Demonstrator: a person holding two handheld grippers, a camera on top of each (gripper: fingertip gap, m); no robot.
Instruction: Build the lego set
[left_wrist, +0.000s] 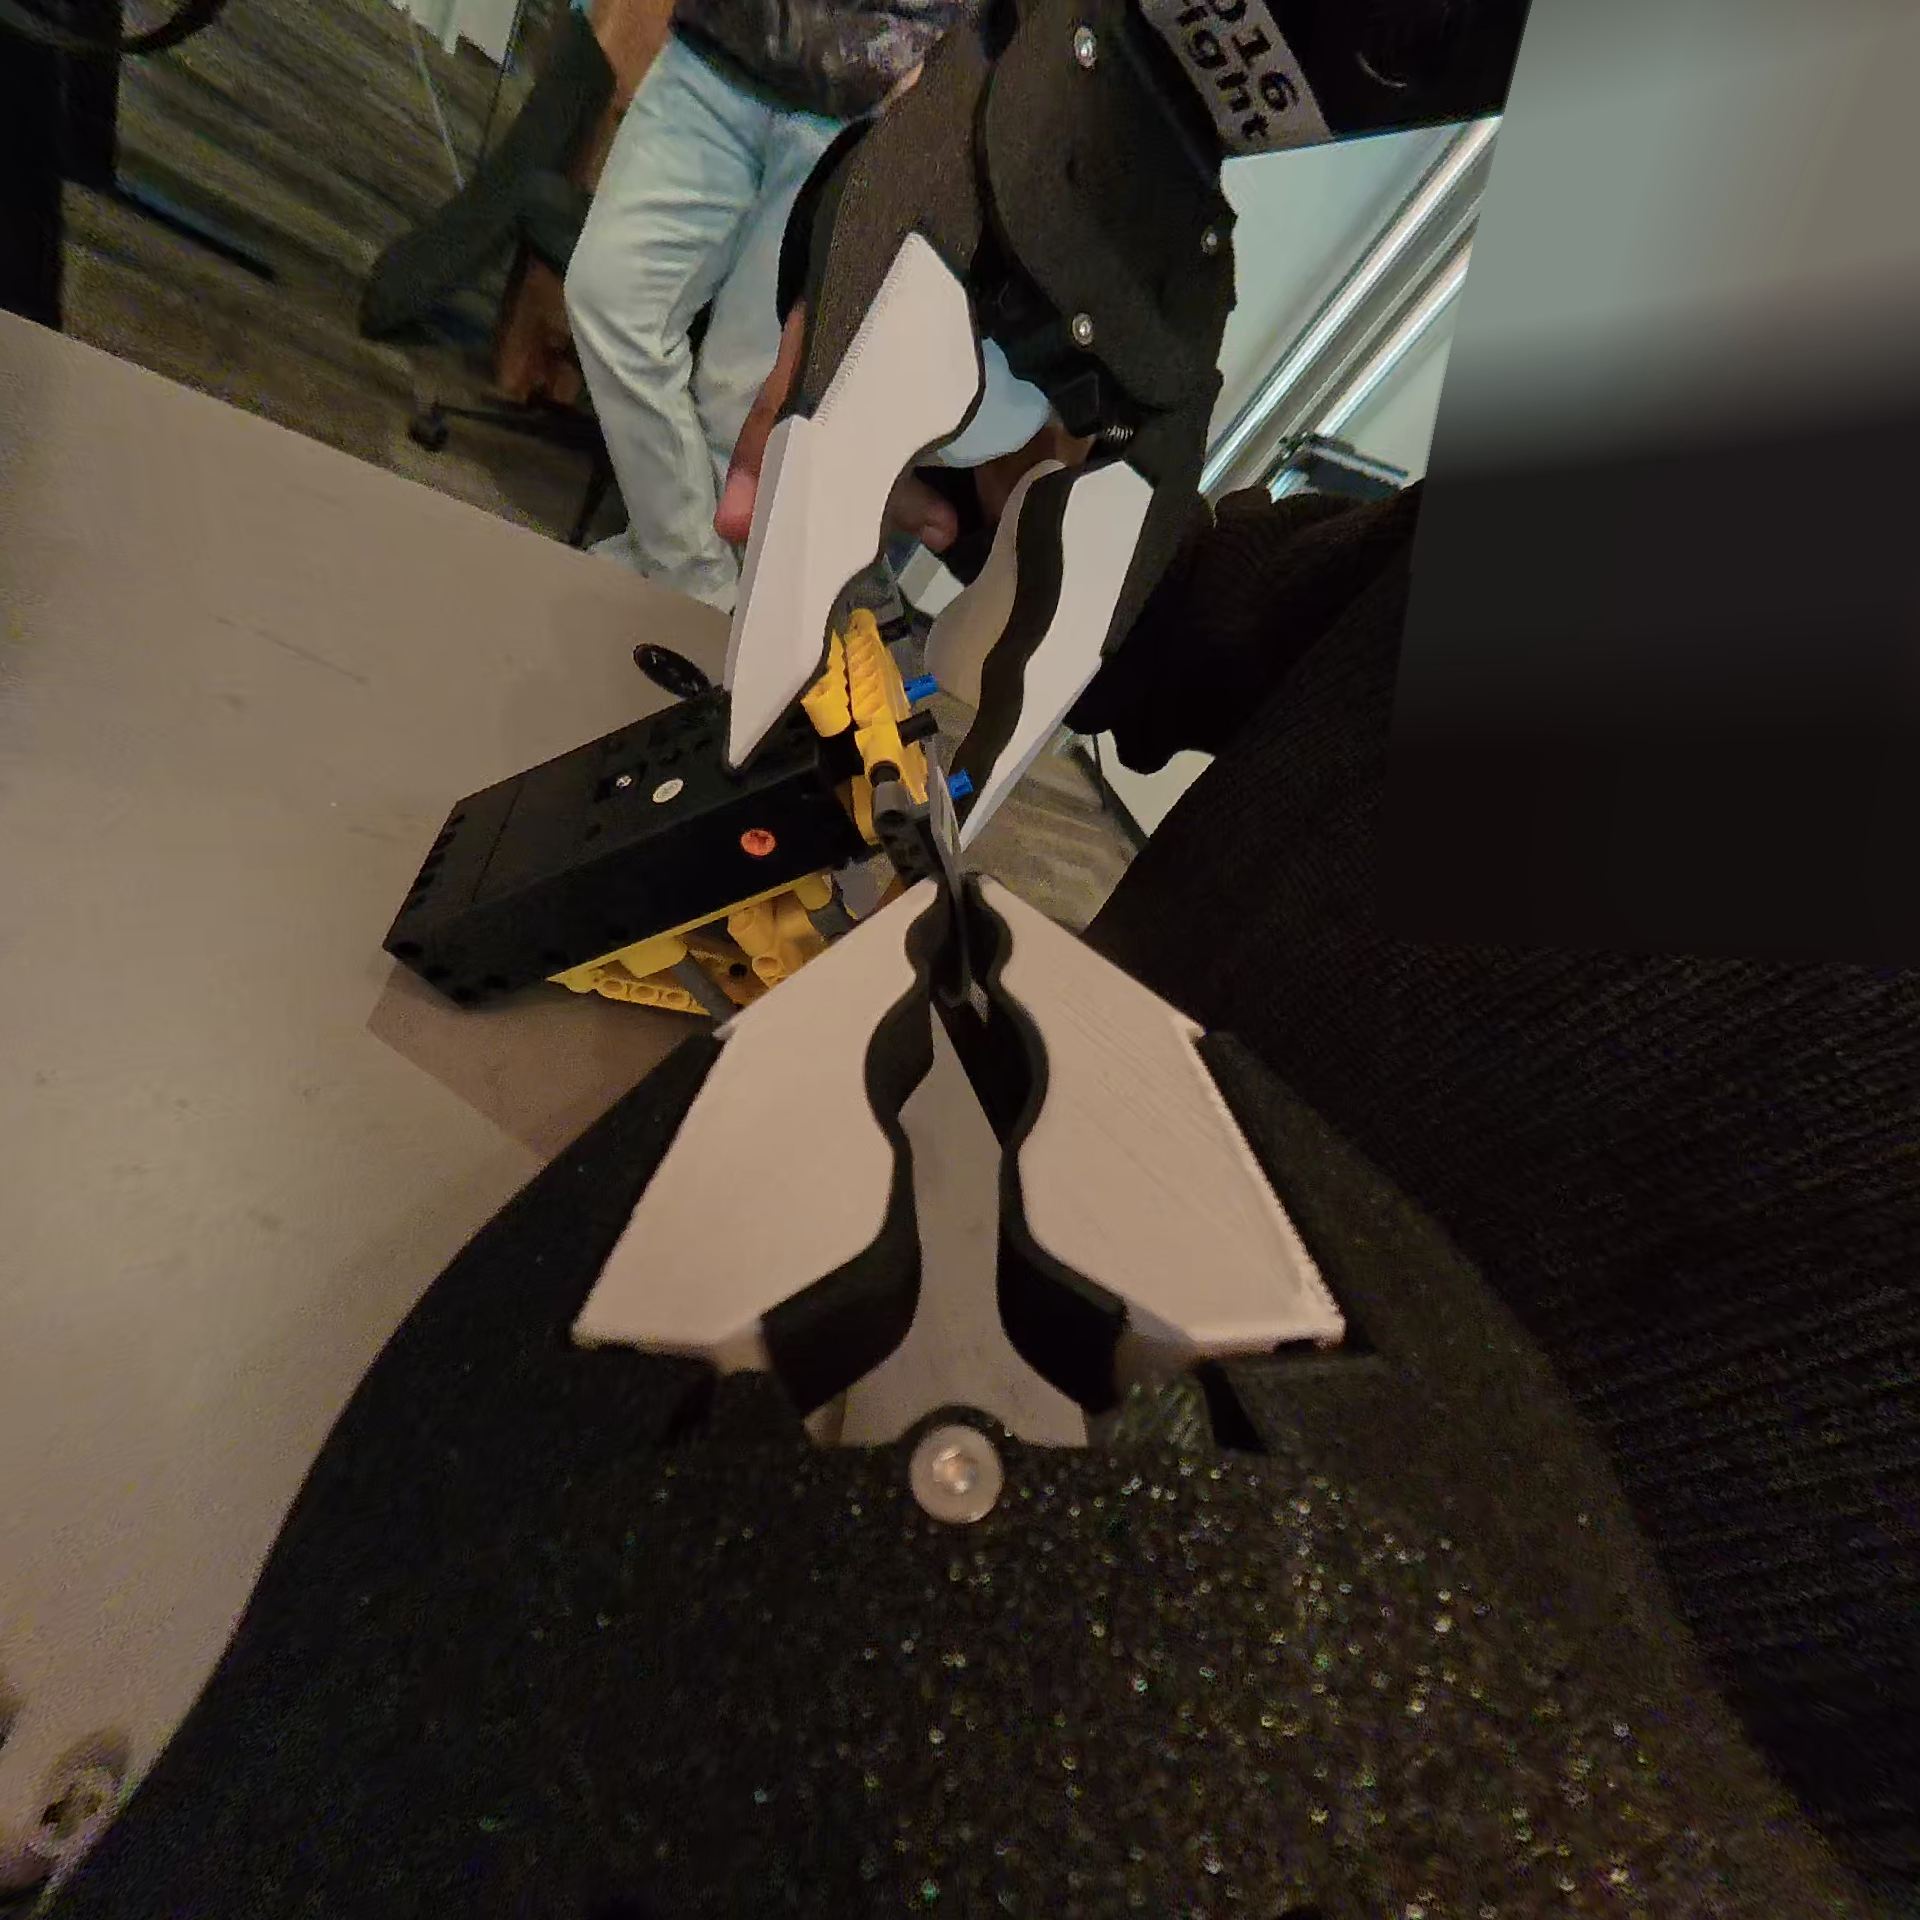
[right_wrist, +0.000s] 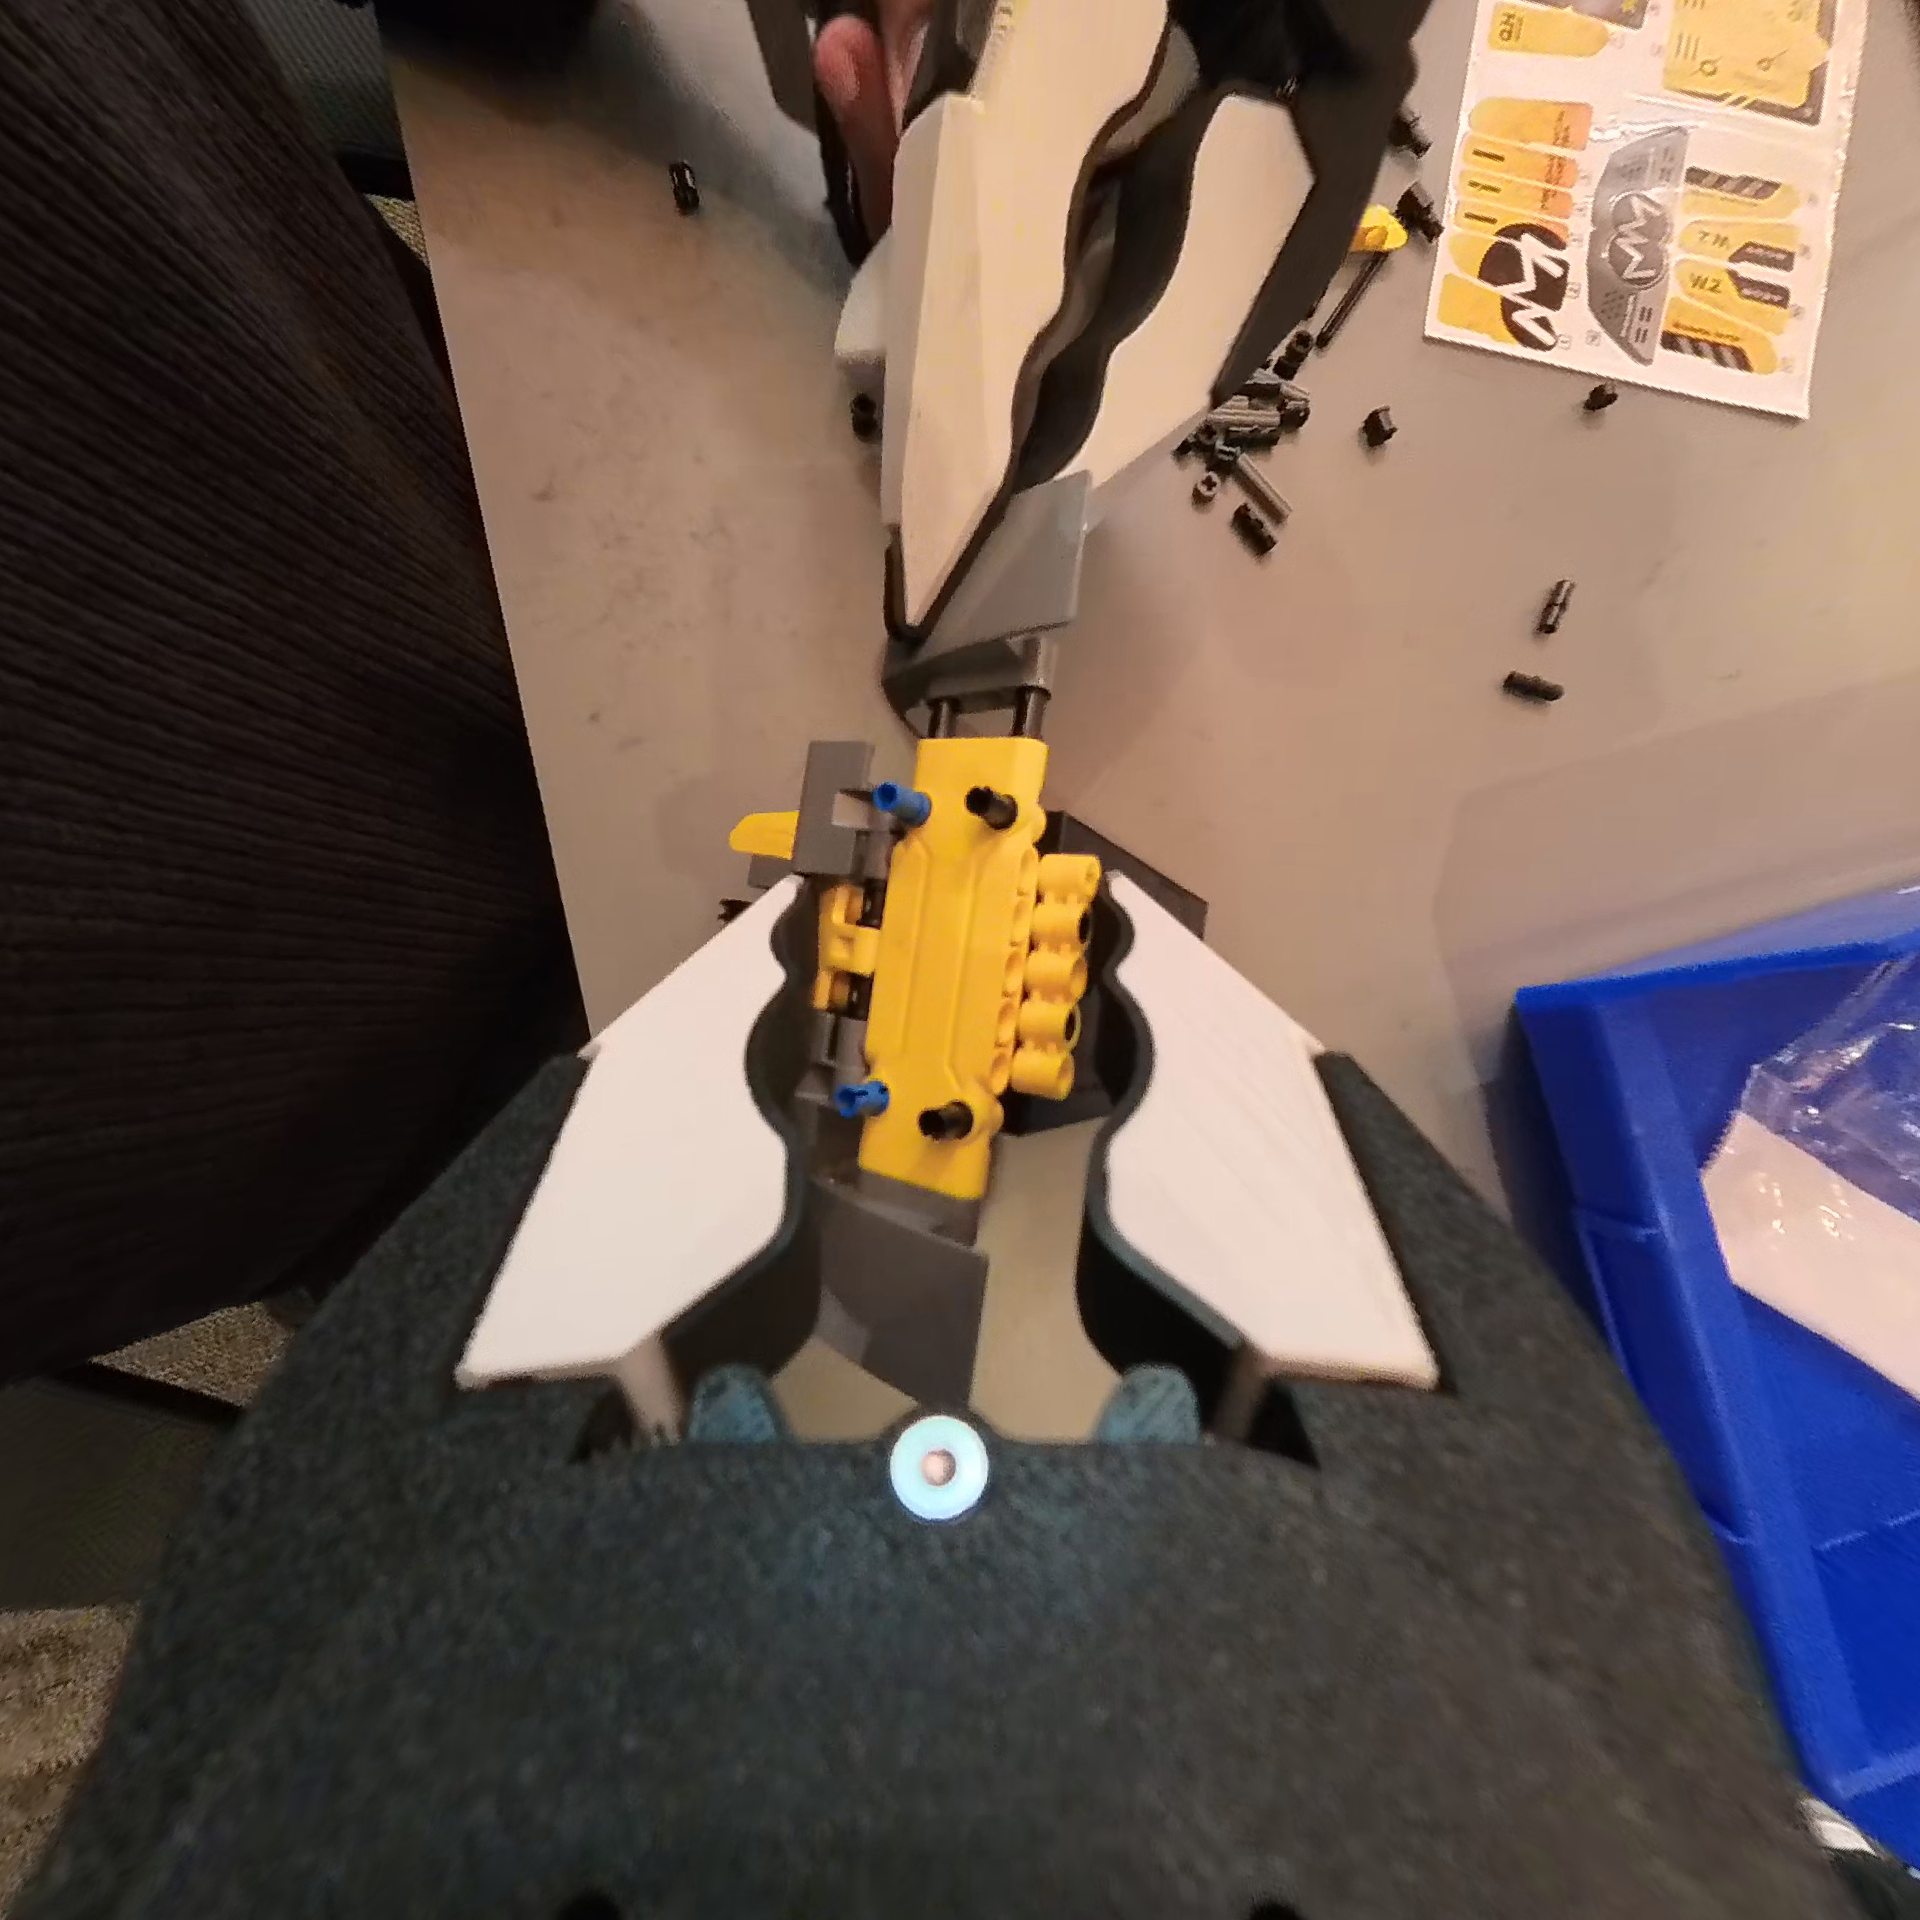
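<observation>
Grey table (right_wrist: 1299, 779); blue bin (right_wrist: 1662, 1195) with clear plastic bag (right_wrist: 1829, 1143).

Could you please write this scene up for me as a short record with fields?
Left tool: shut on a grey panel at the end of the model
Right tool: fingers flank the model's yellow part, apparently gripping it
Model: yellow and black brick build, tilted, one edge on the table
Pieces: small, dark, scattered behind the left tool
Sheet: yellow stickers, flat, far right
Bin: blue, right, holds clear plastic
</observation>
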